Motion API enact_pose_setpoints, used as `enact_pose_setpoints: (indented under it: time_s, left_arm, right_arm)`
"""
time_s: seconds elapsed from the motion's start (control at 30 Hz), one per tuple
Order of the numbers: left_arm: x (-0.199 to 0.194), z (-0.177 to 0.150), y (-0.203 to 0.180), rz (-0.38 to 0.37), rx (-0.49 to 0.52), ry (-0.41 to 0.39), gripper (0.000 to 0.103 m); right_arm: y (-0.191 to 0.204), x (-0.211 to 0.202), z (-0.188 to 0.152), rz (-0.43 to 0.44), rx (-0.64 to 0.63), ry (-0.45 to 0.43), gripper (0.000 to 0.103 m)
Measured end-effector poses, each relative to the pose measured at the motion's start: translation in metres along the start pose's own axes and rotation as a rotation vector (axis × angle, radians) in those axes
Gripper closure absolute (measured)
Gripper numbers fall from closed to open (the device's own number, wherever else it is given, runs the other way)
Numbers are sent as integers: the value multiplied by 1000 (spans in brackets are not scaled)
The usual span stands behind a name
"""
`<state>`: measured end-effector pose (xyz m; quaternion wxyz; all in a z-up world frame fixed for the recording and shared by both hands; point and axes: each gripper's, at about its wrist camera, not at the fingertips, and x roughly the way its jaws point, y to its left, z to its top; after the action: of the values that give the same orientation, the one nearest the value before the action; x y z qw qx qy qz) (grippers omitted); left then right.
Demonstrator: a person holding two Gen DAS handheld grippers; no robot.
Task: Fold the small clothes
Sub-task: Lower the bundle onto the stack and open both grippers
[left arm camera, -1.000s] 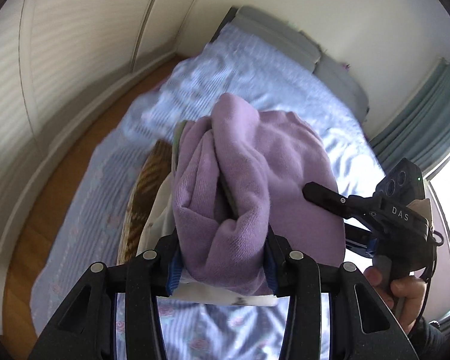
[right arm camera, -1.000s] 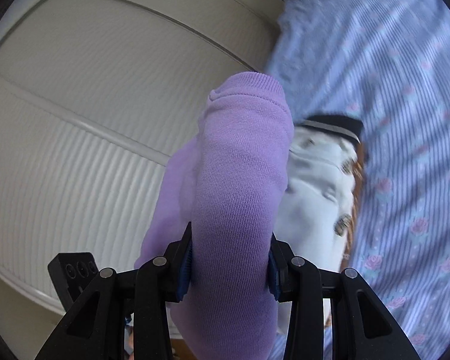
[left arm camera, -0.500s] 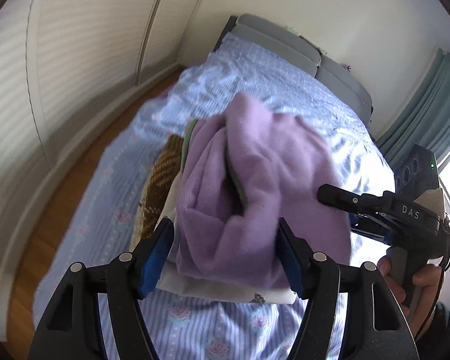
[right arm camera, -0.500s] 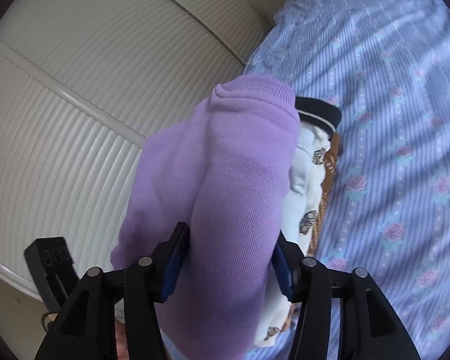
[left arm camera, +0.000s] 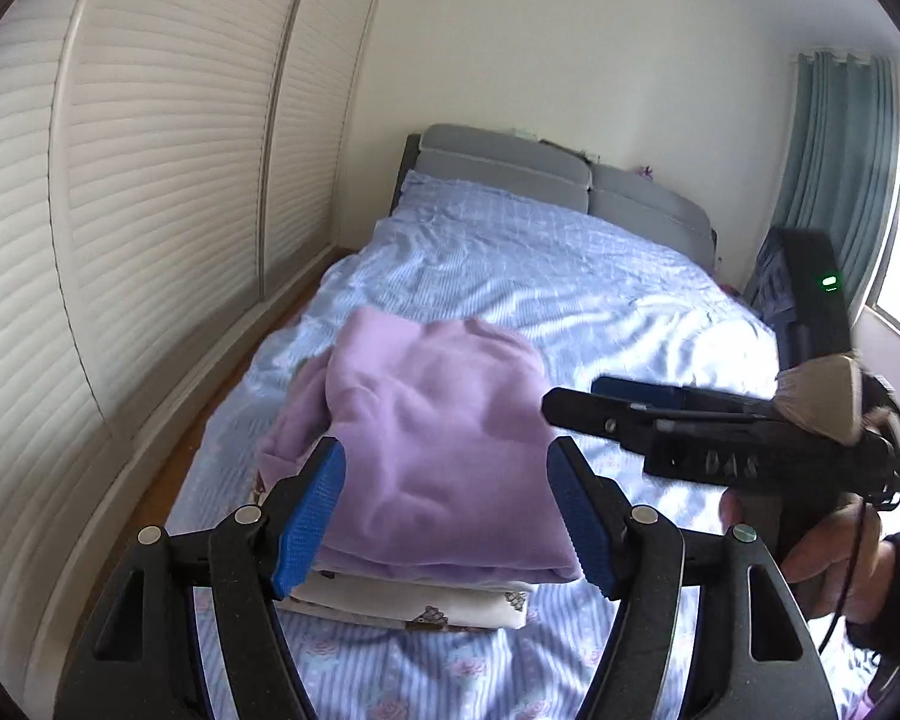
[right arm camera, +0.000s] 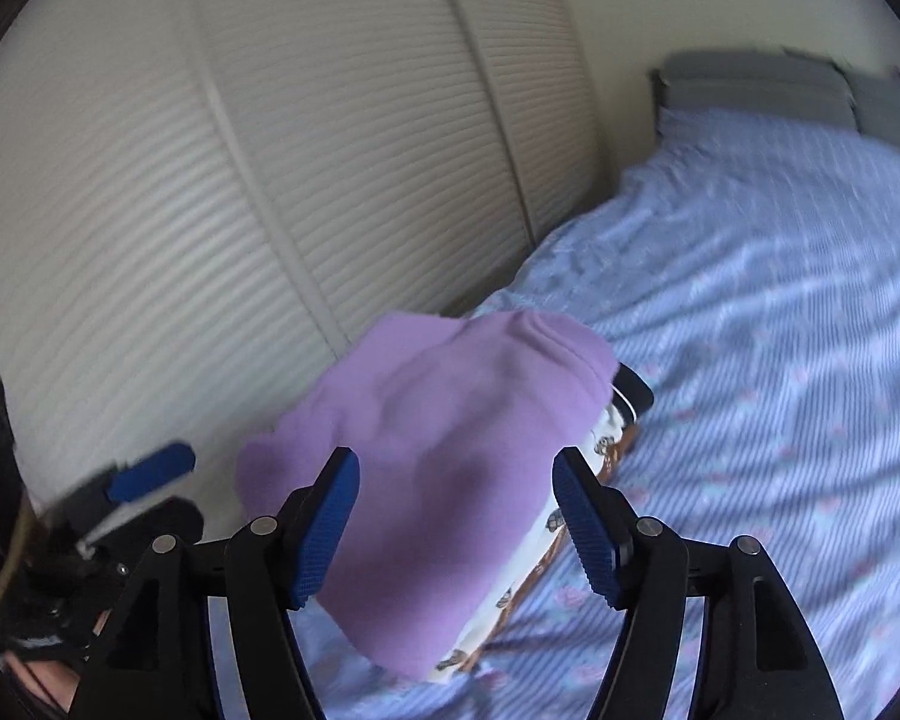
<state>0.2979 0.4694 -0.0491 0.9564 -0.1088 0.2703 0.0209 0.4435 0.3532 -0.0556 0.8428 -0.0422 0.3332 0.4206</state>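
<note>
**Lilac garment on the stack, both grippers spread**

Left gripper [left arm camera: 444,516]: black frame, blue ribbed pads, fingers wide apart, nothing between them touching the pads. Right gripper [right arm camera: 456,525]: same build, fingers likewise spread and empty; it also shows at the right edge of the left wrist view [left arm camera: 678,426], held by a hand [left arm camera: 828,564].

Just beyond both sets of fingertips: folded lilac fleece garment [left arm camera: 432,444], soft and a little rumpled, lying free on top of a folded white printed cloth [left arm camera: 414,603]. In the right wrist view the lilac piece [right arm camera: 444,450] overhangs the white one [right arm camera: 546,540], whose brown animal print and dark collar edge peek out on the far side.

The stack sits on the near part of a pale blue striped bedsheet with pink roses [left arm camera: 570,300], toward the bed's left edge.

Farther: grey padded headboard [left arm camera: 546,174]. White louvred wardrobe doors [left arm camera: 150,150] run along the left. Teal curtain [left arm camera: 840,150] at far right, beside a bright window.
</note>
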Motion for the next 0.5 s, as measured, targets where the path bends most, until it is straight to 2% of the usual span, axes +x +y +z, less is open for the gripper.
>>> enact_pose_setpoints:
  time_s: [0.13,0.2,0.27,0.4,0.5]
  left_arm:
    - [16,-7,3,21,42,16,33]
    - [25,-11,9,39,28,33,24]
    - [35,-16,15,50,19,58,23]
    - [46,-19,19,48,16,59,16]
    - [53,-22,21,46,6,63,13]
  right_arm:
    - [21,7,-3,-48,-190,-6,35]
    - [24,15,-2,-57,-243,5,35]
    - [28,24,-2,-63,-277,23,35]
    - [24,41,-3,-45,-285,71,35]
    - [15,50,-2,-19,-222,106,35]
